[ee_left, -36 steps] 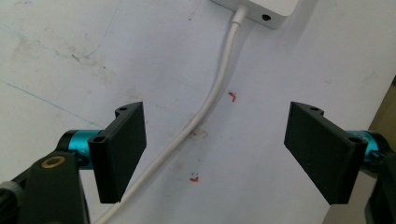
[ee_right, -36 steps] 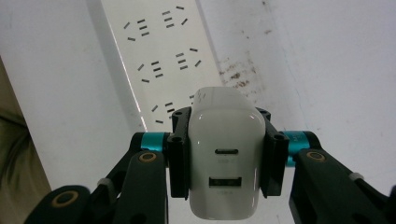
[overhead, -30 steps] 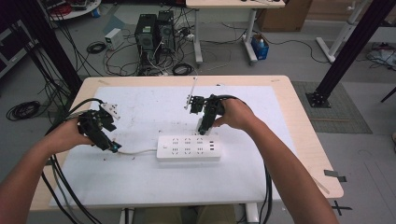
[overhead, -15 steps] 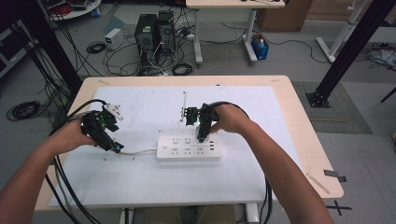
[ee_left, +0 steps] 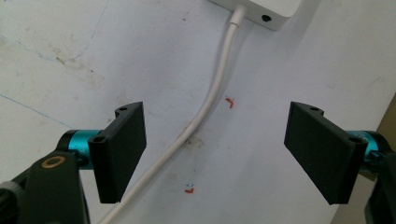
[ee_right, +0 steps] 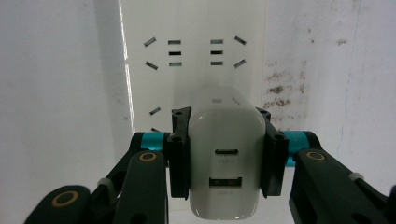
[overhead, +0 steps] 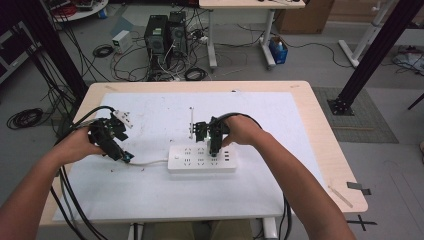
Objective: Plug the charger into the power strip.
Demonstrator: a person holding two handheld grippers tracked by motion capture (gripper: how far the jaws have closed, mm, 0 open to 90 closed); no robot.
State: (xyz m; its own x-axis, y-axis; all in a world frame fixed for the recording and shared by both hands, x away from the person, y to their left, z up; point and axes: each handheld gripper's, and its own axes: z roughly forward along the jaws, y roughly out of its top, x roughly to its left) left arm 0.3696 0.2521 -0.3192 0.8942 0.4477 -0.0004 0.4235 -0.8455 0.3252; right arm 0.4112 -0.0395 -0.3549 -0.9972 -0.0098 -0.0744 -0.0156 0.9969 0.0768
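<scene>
A white power strip (overhead: 202,159) lies flat near the middle of the white sheet, its white cord (overhead: 147,162) running off to the left. My right gripper (overhead: 214,148) points down over the strip and is shut on a white USB charger (ee_right: 227,156), which hangs just above the strip's sockets (ee_right: 194,51). In the left gripper view the cord (ee_left: 210,100) curves across the sheet between wide-open jaws and meets the end of the strip (ee_left: 271,11). My left gripper (overhead: 126,157) stands open just above the cord, left of the strip.
The white sheet (overhead: 150,195) covers most of the wooden table (overhead: 330,150). A small white adapter (overhead: 122,119) lies behind the left hand. A thin light stick (overhead: 191,122) lies behind the strip. Black cables trail off the table's left and front edges.
My right gripper has carried the charger left and toward the person, down onto the power strip. The left gripper has stayed by the cord.
</scene>
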